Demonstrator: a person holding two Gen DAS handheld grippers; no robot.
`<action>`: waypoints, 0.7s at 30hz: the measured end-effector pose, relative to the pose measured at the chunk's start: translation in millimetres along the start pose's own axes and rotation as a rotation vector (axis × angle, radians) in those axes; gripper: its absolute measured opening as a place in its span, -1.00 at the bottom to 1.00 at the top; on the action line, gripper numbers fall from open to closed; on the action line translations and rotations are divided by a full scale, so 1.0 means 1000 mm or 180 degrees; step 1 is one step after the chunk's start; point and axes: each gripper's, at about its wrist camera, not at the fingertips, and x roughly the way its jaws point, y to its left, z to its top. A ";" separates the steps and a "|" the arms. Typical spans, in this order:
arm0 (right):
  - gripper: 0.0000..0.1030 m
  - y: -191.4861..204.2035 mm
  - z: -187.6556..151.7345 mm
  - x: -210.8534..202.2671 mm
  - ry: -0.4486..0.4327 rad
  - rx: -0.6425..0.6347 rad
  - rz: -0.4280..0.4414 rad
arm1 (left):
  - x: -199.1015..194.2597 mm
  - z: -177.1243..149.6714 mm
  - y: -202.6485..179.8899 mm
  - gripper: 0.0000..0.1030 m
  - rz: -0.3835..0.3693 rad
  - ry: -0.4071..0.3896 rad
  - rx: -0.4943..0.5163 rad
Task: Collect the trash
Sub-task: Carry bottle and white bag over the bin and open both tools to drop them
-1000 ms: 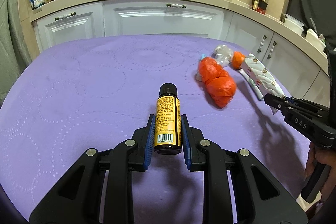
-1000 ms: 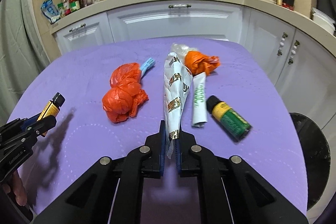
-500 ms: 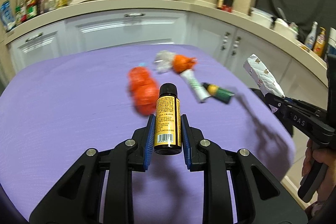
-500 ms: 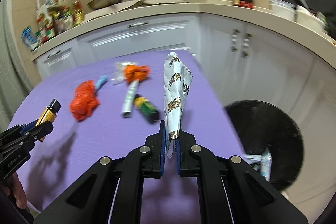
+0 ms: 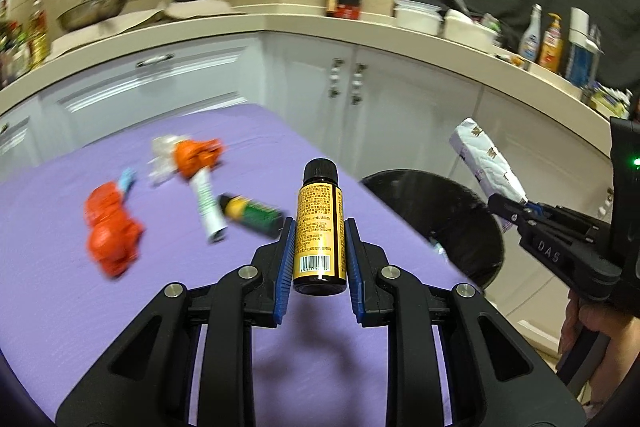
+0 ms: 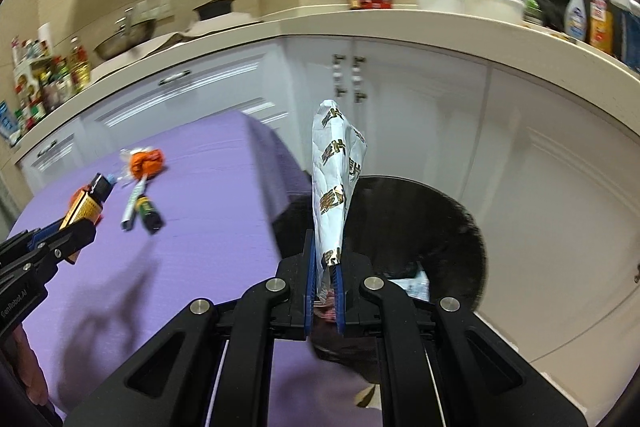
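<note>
Trash in hand counts two pieces. The left gripper (image 5: 319,251) has its jaws closed on one small brown bottle with a yellow label (image 5: 319,227), held lengthwise with the cap pointing away, above the purple-covered counter (image 5: 60,287). The right gripper (image 6: 323,279) has its jaws pinched nearly together on one crumpled white printed wrapper (image 6: 335,183), which stands up from them over the round black bin (image 6: 420,223) beside the counter's edge. One pale packet (image 6: 412,285) lies inside the bin.

Four pieces lie on the counter: one red crumpled bag (image 5: 112,231) to the left, one orange crumpled bag (image 5: 196,155) with clear plastic beside it, one white tube (image 5: 208,203), and one green-labelled bottle (image 5: 252,213) on its side just beside the tube.
</note>
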 end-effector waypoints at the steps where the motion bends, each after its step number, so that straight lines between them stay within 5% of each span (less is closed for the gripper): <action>1: -0.84 -0.004 -0.001 0.001 -0.0002 0.0017 -0.0010 | 0.005 0.003 -0.009 -0.55 -0.0024 -0.0006 0.0041; 21: -0.84 -0.065 -0.012 0.037 0.0121 0.0282 -0.0098 | 0.095 0.024 -0.101 -0.55 -0.0248 0.0178 0.0445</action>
